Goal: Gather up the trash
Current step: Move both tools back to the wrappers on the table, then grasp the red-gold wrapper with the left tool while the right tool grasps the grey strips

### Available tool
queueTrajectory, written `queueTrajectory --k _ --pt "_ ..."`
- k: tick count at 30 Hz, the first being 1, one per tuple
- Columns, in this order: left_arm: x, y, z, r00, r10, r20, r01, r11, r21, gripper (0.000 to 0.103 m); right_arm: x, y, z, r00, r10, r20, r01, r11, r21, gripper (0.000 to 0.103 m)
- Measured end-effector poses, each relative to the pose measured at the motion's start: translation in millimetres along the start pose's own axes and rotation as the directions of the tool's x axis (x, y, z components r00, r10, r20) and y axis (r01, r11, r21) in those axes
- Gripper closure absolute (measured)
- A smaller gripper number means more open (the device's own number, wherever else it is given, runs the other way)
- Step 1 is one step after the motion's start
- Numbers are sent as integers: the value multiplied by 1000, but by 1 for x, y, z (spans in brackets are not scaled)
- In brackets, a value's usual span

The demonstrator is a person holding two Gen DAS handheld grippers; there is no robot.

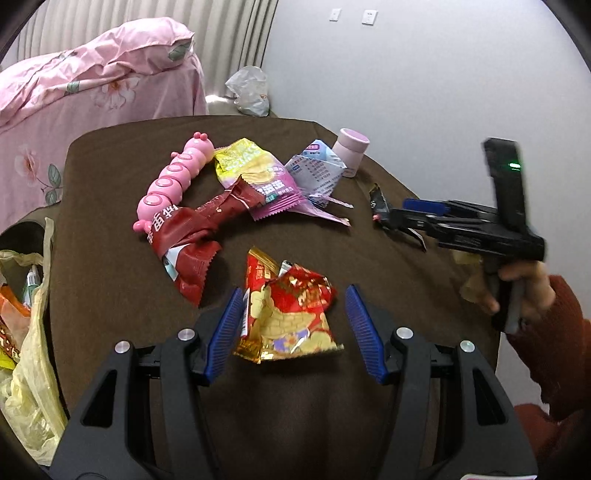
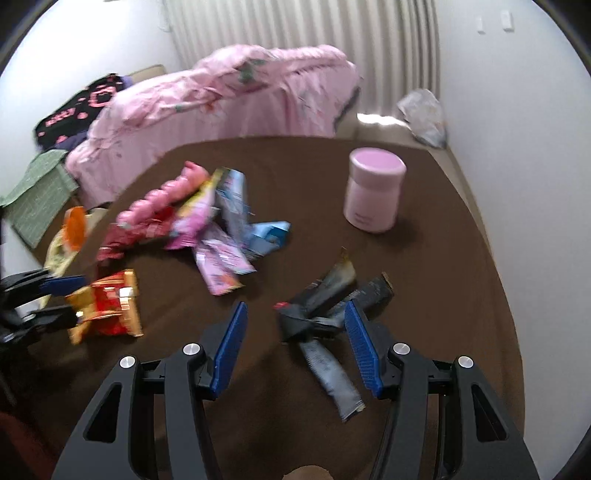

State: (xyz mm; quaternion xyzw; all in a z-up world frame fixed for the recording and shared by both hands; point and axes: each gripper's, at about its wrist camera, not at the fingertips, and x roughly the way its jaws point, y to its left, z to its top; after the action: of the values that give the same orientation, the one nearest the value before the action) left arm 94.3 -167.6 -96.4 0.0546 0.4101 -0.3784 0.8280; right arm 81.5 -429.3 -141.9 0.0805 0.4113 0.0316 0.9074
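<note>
Taking the brown table [image 1: 110, 280] as the landmark: at its left edge hangs a yellowish plastic bag [image 1: 33, 343]. The left gripper [image 1: 293, 328] tilts down over the table's near part, jaws wide, straddling a red-and-gold snack wrapper [image 1: 291, 317] without pressing it; its print is unreadable. Farther right, a hand [image 1: 524, 291] in a red sleeve angles the right gripper [image 2: 295, 343] down, jaws wide, around a dark crumpled wrapper [image 2: 325, 306] lying on the table.

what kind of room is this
Most likely a bedroom: a pink floral quilt is heaped beside the brown-covered table, pleated curtains hang behind it, and clothes lie piled nearby.
</note>
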Motion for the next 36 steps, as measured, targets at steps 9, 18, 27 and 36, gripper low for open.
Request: queueTrajectory --k 9,18,27,36 --pt "-13 16 -1 999 30 25 -29 998 -57 48 12 30 -17 969 230 -92 -229 973 21 51" --pt "-14 17 -3 999 41 30 -39 997 -68 48 3 60 -34 986 140 -86 -151 979 -136 51" --pt "-14 17 -3 999 33 34 -31 997 -73 48 -8 51 -27 994 109 -33 -112 987 -113 51" --pt "-6 14 -3 999 31 6 -31 996 -81 44 -15 62 -27 994 106 -14 -107 983 -152 76"
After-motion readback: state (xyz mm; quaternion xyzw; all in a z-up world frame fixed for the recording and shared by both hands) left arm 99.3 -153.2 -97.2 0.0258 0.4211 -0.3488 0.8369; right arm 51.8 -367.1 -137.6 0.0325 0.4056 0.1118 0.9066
